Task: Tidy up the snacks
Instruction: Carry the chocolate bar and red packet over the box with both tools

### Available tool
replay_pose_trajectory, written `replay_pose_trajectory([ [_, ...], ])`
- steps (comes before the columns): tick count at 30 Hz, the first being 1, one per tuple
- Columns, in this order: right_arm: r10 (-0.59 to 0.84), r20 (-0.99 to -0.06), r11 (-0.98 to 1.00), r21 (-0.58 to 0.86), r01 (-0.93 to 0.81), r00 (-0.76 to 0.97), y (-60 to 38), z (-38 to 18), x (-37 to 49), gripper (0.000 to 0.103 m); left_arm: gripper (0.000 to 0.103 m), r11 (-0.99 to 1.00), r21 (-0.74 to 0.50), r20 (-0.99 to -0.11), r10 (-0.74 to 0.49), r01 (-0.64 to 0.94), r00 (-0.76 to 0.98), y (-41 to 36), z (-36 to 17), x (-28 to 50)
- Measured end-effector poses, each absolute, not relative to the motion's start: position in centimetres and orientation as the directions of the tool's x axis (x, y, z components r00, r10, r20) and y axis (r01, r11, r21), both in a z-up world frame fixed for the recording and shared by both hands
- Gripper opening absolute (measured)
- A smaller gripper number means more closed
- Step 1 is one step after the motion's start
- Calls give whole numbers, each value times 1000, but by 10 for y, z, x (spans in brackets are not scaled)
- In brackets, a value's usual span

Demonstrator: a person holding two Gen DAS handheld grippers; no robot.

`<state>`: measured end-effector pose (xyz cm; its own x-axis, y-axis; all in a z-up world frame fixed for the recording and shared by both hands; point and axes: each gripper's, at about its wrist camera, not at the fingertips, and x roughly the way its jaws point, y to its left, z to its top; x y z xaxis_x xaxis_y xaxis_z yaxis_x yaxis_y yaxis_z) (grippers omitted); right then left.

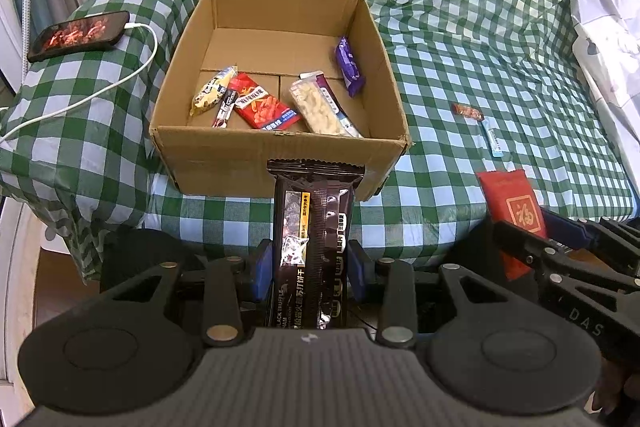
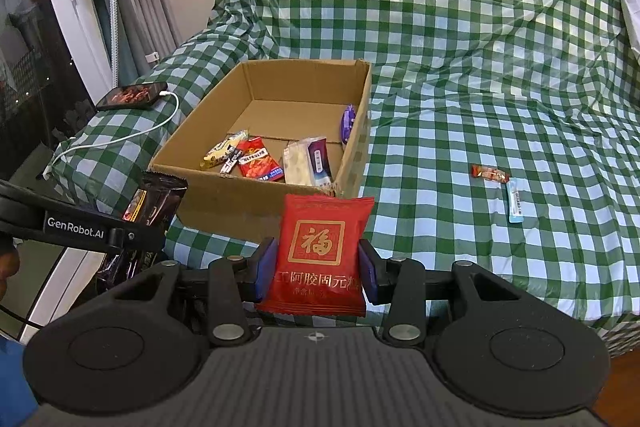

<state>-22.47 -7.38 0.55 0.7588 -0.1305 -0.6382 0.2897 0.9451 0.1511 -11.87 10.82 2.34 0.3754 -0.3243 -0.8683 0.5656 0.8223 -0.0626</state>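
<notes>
My left gripper (image 1: 312, 267) is shut on a long black cracker packet (image 1: 312, 227), held upright just in front of the cardboard box (image 1: 240, 155). My right gripper (image 2: 318, 267) is shut on a red square snack packet (image 2: 320, 251) with gold characters, also near the box's (image 2: 224, 203) front wall. Several snacks lie inside the box: a yellow packet (image 1: 210, 93), a red packet (image 1: 262, 103), a clear nut packet (image 1: 320, 107) and a purple one (image 1: 349, 67). The red packet (image 1: 516, 211) and right gripper show at the right of the left wrist view.
The box sits on a sofa covered in green checked cloth (image 2: 480, 75). A small red-brown candy (image 2: 489, 173) and a light blue stick packet (image 2: 515, 205) lie on the seat to the right. A phone (image 1: 78, 35) on a white cable (image 1: 132, 71) rests on the left armrest.
</notes>
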Motion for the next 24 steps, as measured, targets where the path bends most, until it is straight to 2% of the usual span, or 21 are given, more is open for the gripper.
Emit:
replay_pose_trajectory([
  [24, -101, -676, 952, 148, 269, 730, -78, 5, -163, 45, 43, 852, -79, -881, -302, 517, 364, 100, 19, -50],
])
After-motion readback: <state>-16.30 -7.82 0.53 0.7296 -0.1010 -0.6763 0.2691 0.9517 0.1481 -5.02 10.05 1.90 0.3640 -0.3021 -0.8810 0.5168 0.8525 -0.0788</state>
